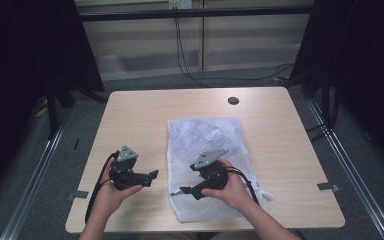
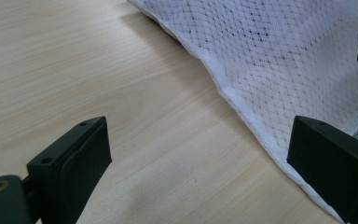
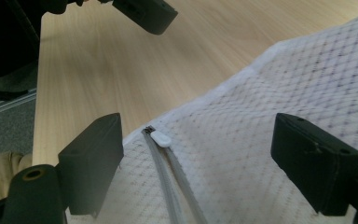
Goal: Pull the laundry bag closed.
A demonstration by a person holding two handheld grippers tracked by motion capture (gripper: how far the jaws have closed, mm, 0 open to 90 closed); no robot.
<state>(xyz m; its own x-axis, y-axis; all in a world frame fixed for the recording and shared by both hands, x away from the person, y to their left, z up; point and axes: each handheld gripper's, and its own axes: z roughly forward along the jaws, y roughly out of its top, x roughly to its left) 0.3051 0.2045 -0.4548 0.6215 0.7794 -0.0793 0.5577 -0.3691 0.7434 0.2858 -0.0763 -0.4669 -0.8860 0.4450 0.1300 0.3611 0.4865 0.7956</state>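
Note:
A white mesh zip bag (image 1: 205, 140) lies flat on the middle of the wooden table (image 1: 130, 115). Just off the bag's left edge, my left gripper (image 1: 153, 175) is open and points right. In the left gripper view its jaws (image 2: 200, 135) stand wide apart over bare wood, with the bag's hem (image 2: 242, 107) running between them. My right gripper (image 1: 184, 191) is open over the bag's near left corner. In the right gripper view its jaws (image 3: 198, 135) straddle the small white zipper pull (image 3: 161, 138) at the end of the grey zipper (image 3: 172, 182).
A round black cable hole (image 1: 233, 100) sits near the table's far edge. Metal brackets (image 1: 328, 186) are fixed at the near side edges. Cables (image 1: 195, 75) trail on the floor behind the table, and dark curtains hang on both sides.

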